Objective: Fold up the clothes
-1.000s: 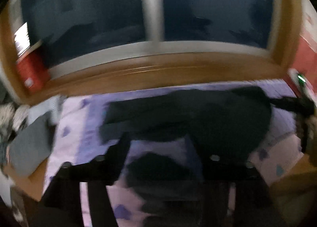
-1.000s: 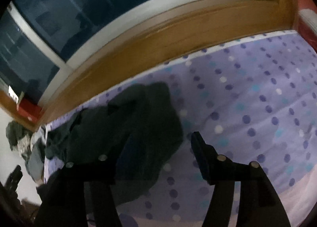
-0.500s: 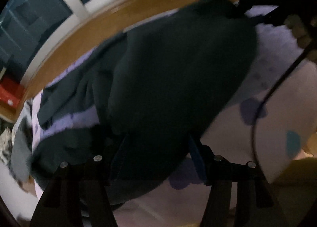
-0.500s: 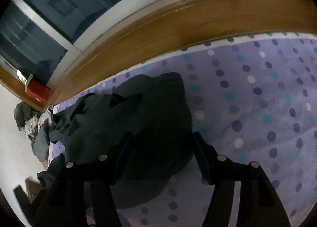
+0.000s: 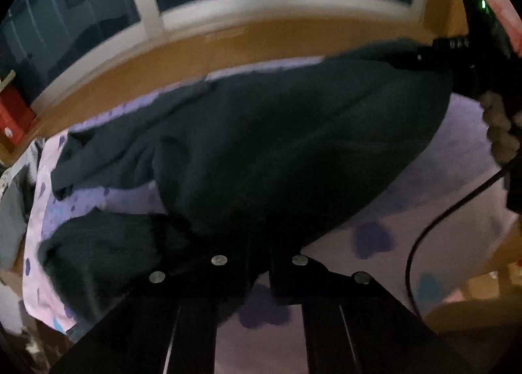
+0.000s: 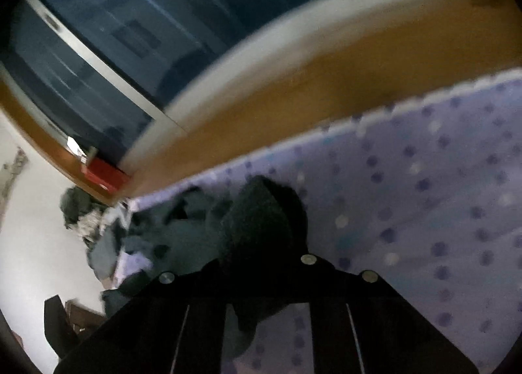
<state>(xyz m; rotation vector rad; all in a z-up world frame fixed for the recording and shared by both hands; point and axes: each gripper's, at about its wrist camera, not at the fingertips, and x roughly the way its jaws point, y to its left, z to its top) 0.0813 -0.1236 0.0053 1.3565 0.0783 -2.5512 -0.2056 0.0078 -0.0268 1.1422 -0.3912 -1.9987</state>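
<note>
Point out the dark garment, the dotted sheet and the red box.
dark garment [image 5: 293, 145], left wrist view, middle of the cloth.
dotted sheet [image 6: 440, 194], right wrist view, bare stretch right of the garment.
red box [image 6: 106, 175], right wrist view, its front face on the sill.

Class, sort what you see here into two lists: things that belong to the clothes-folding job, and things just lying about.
Belongs to the job:
dark garment
left hand-held gripper
right hand-held gripper
dotted purple sheet

Just lying about:
red box on the wooden ledge
pile of other clothes beside the bed
black cable
</note>
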